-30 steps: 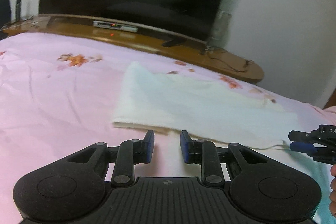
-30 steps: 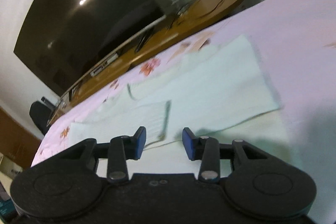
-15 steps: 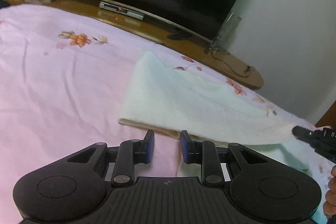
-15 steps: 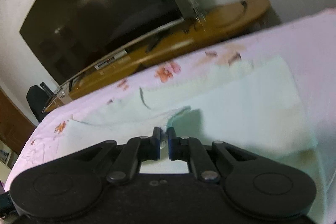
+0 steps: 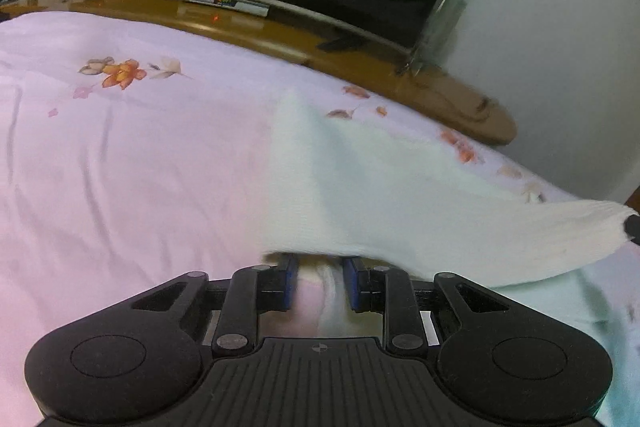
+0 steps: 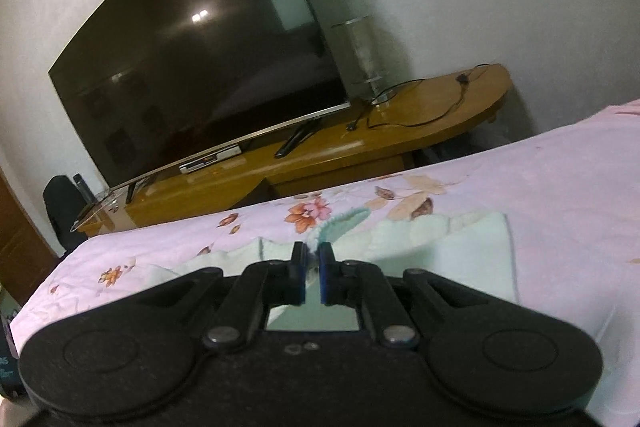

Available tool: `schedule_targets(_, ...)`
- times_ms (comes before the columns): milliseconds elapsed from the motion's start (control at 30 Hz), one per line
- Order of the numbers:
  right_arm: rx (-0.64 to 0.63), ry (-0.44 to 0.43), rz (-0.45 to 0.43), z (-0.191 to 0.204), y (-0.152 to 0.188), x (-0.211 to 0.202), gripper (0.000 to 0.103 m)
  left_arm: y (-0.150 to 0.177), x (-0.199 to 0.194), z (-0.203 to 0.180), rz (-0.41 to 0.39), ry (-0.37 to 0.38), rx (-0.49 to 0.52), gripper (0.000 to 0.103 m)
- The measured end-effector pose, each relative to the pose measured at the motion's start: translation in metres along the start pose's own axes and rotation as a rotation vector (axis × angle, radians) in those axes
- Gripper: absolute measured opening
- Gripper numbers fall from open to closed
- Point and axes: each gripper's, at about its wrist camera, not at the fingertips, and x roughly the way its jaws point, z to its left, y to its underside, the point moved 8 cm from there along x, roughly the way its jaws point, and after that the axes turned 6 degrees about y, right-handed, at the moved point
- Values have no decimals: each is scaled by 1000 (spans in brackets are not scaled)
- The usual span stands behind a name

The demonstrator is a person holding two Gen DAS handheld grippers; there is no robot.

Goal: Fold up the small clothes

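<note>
A pale mint-white garment (image 5: 384,195) lies on the pink floral bedsheet (image 5: 132,163). In the left wrist view its near edge drapes over the tips of my left gripper (image 5: 318,263), whose jaws stand apart with cloth between them. Its right end is pulled up toward the right gripper's tip (image 5: 633,227) at the frame edge. In the right wrist view my right gripper (image 6: 312,259) is shut on a hem of the garment (image 6: 460,247) and holds it lifted above the bed.
A long wooden TV stand (image 6: 320,155) runs along the far edge of the bed, with a large dark television (image 6: 192,67), a set-top box (image 5: 224,1), a clear glass vase (image 6: 360,55) and a cable on it. White wall behind.
My right gripper closed on the garment's hem and lifted it. My left gripper slid forward until the garment's near edge covered its fingertips.
</note>
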Motion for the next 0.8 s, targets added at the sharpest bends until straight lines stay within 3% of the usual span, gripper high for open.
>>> schedule_targets(133,32,44,37,-24,14,6,7,4,0,-8,27,-60,61,26)
schedule_targets(400,44,68,44,-40,21,4,7,-5,4,-6,113,-80,-12,26)
schedule_targets(500,47,66,34,-42,18,-1,7,-4,-5,-6,53,-47,-55,26)
schedule_targets(600,41,67,48,-43,19,-1,7,5,-22,-5,-17,-53,-26,26)
schedule_targets(800,43,62,69,-51,27,2,8,9,-19,-7,-16,-84,49,26)
